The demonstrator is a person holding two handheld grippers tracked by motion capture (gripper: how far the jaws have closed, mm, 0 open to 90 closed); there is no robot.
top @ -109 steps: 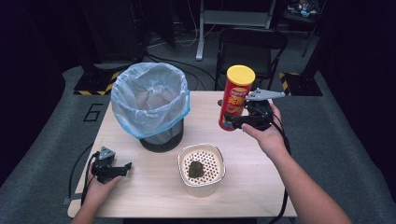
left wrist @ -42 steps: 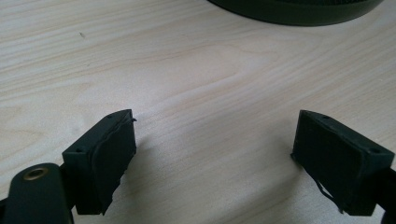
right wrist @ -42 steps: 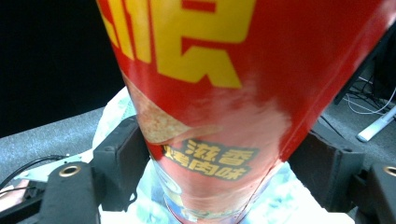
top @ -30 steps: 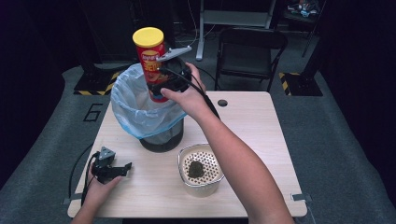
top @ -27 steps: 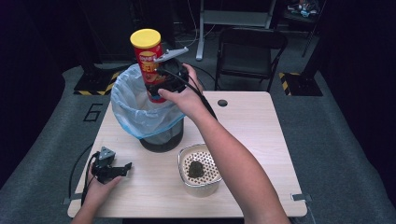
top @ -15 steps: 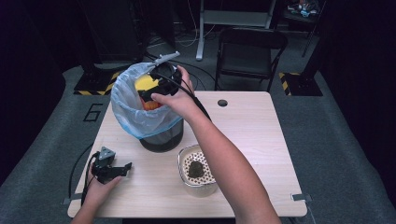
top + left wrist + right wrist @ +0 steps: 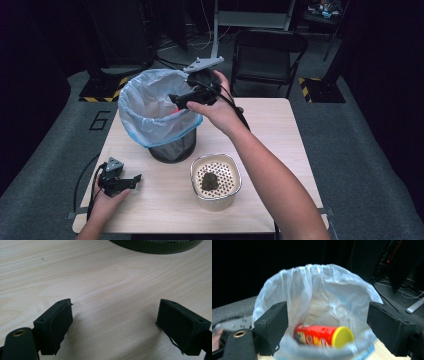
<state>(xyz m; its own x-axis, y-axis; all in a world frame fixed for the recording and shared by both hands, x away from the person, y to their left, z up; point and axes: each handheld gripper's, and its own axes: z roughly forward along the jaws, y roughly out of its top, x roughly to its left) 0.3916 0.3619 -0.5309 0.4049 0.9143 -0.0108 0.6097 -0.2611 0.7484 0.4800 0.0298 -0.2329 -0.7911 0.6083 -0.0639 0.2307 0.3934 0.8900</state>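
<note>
Down inside the lined bin (image 7: 160,112), at about ten o'clock on the bench (image 7: 280,135), a red chip can (image 7: 322,335) lies on its side, long axis level, yellow lid toward three o'clock in the right gripper view. From the high view just a red sliver shows. The right hand-held gripper (image 7: 174,98) hangs above the rim, jaws wide apart and empty, can below them. The left hand-held gripper (image 7: 134,179) rests at seven o'clock, spread wide, empty.
</note>
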